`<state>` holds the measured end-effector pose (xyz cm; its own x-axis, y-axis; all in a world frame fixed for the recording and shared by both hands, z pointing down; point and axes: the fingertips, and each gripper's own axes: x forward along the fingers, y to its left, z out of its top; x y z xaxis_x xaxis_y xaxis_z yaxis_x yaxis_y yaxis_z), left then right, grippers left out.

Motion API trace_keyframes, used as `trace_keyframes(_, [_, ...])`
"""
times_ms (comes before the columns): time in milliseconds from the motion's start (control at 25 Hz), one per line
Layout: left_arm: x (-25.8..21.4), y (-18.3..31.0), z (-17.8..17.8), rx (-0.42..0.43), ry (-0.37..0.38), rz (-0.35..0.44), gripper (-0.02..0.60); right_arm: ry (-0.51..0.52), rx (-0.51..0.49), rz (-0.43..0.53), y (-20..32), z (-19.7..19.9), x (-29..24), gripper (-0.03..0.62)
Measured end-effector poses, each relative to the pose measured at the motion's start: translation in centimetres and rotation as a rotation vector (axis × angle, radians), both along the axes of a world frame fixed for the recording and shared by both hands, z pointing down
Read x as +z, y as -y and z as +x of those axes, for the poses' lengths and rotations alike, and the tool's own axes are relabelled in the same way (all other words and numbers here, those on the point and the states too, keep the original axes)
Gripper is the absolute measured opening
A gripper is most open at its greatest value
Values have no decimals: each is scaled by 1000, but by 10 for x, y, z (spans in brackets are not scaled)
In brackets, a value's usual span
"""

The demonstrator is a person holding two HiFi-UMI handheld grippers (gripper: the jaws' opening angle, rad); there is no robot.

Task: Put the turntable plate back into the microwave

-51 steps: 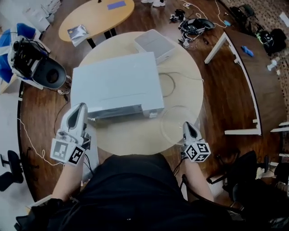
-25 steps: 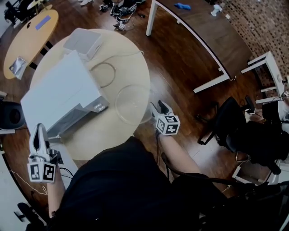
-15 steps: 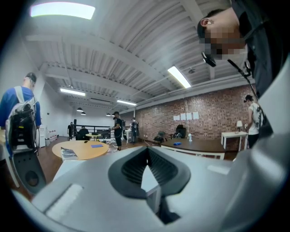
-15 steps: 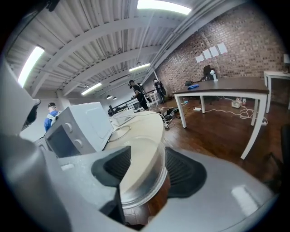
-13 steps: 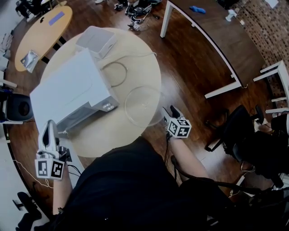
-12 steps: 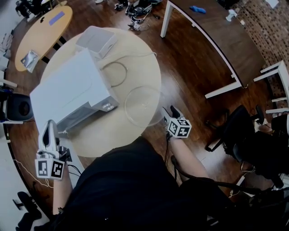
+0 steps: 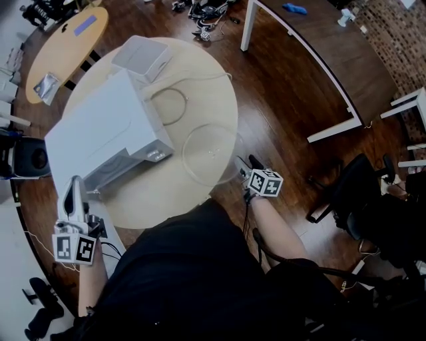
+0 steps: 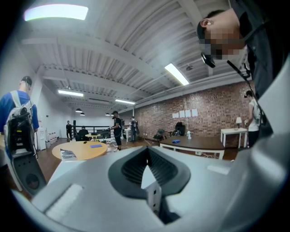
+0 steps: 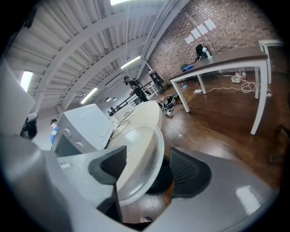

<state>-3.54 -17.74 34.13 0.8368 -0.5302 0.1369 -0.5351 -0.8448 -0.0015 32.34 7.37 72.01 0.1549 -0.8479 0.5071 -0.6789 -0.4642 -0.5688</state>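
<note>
While the left gripper [image 7: 74, 183] hangs closed and empty, the right gripper [image 7: 246, 162], jaws just opening, straddles the plate [image 7: 212, 152] rim.

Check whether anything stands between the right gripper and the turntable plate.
Nothing visible does. The jaws of the right gripper have just been opening and straddle the near rim of the turntable plate; the pads are not pressing on it.

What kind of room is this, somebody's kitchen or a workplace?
Most likely an open workshop or lab, not a kitchen: a brick wall, a long work table, office chairs and tangled cables on the wood floor. The microwave just sits on a round table.
</note>
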Motion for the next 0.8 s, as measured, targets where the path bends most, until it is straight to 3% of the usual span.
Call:
trace_keyframes(160, [-3,-6,3,-5,15,11,3,70,-3,10,2,-2,11,291])
trace_keyframes(800, [-8,-14,-1,-51,49,26,3,181,-46,29,30,-7,31,299])
